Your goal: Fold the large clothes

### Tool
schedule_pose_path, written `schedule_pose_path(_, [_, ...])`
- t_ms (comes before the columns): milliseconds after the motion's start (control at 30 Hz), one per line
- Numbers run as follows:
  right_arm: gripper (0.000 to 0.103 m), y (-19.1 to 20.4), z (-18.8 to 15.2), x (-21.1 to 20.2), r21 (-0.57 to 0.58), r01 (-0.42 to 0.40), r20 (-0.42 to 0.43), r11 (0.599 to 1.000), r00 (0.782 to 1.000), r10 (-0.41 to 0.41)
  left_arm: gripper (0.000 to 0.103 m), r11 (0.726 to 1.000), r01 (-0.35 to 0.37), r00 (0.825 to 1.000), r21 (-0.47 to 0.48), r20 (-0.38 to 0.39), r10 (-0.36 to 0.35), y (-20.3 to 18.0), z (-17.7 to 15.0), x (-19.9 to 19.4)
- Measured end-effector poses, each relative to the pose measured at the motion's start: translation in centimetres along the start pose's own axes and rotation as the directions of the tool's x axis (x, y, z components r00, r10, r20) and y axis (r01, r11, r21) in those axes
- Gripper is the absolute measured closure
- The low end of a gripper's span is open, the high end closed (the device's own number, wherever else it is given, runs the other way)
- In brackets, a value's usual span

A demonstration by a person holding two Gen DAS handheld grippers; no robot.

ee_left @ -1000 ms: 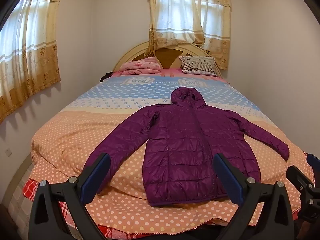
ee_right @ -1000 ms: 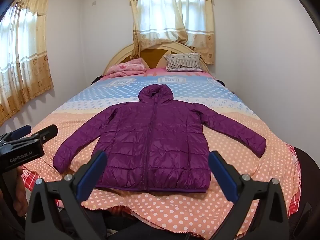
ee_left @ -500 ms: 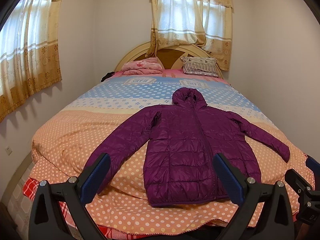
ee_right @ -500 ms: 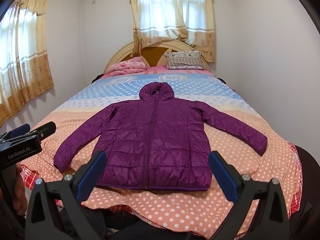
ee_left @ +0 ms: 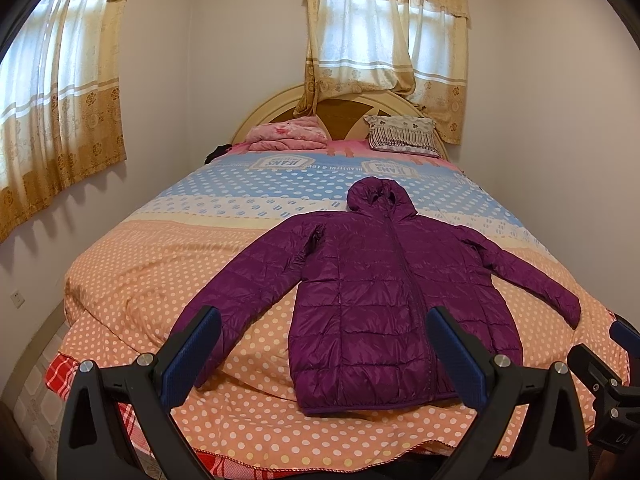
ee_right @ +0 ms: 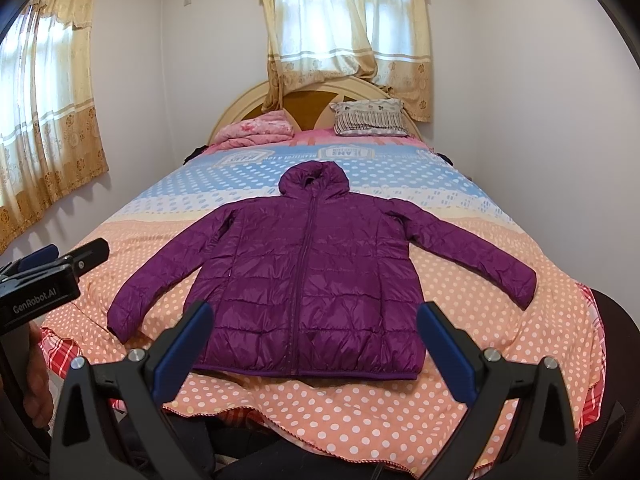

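Sunlit curtains hang behind the bed [ee_left: 120,280], where the purple jacket [ee_right: 312,280] lies flat and unfolded just beyond my fingertips, sleeves spread. My left gripper [ee_left: 324,352] and right gripper [ee_right: 316,350] both gape wide, holding nothing; next I judge I must reach and pinch a sleeve. Since a second ago, barely anything has shifted.

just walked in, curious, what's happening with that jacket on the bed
A person holds a two-finger gripper in each hand at the foot of the bed. The left gripper and right gripper are both open and hover short of the purple hooded jacket, which lies flat, zipped, sleeves spread. No fold has been made.
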State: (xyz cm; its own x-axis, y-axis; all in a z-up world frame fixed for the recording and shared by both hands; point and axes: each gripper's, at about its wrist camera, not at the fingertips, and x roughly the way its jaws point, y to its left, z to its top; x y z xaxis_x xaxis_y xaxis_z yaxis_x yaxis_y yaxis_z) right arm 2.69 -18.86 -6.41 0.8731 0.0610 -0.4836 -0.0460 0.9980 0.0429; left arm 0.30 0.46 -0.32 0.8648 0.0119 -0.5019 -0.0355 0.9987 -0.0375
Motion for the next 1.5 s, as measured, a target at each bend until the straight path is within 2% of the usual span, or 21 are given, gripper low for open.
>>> schedule_pose_path(1500, [0.000, 0.05, -0.16, 0.46, 0.008, -0.008, -0.028, 1.000, 1.000, 0.008, 0.001, 1.000, -0.002, 1.000, -0.006, 0.001, 0.002, 0.38, 0.02, 0.18])
